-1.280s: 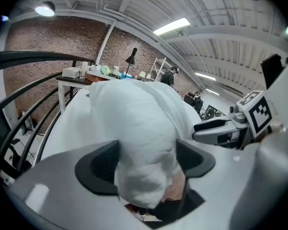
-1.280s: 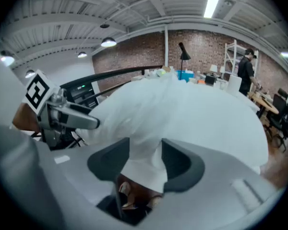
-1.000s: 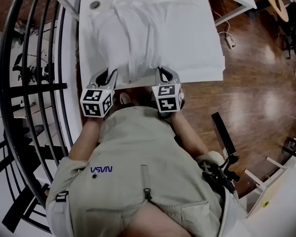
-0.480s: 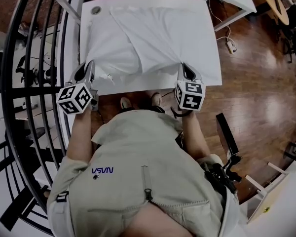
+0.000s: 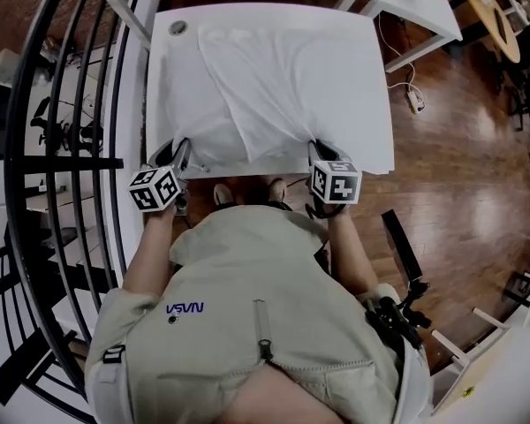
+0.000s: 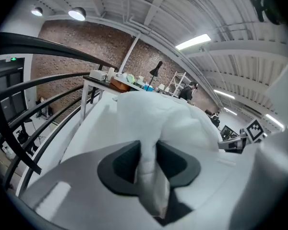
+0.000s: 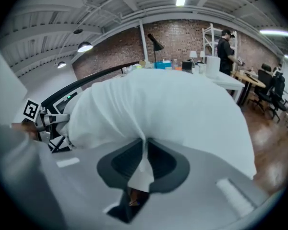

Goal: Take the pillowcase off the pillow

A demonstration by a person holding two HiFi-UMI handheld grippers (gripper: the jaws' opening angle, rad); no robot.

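Your left gripper (image 5: 182, 151) and right gripper (image 5: 319, 150) sat at the lower corners of the filled white pillowcase (image 5: 265, 87). It lay on the white table (image 5: 378, 140) in the upper middle of the head view. Both pairs of jaws had just been opening a little, yet each pinched a fold of the pillowcase between its pads, thick on the left, thin on the right.

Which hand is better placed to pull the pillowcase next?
Probably left: the left gripper pinches a thick bunch of pillowcase, the right gripper only a thin fold. Both jaws have just been opening.
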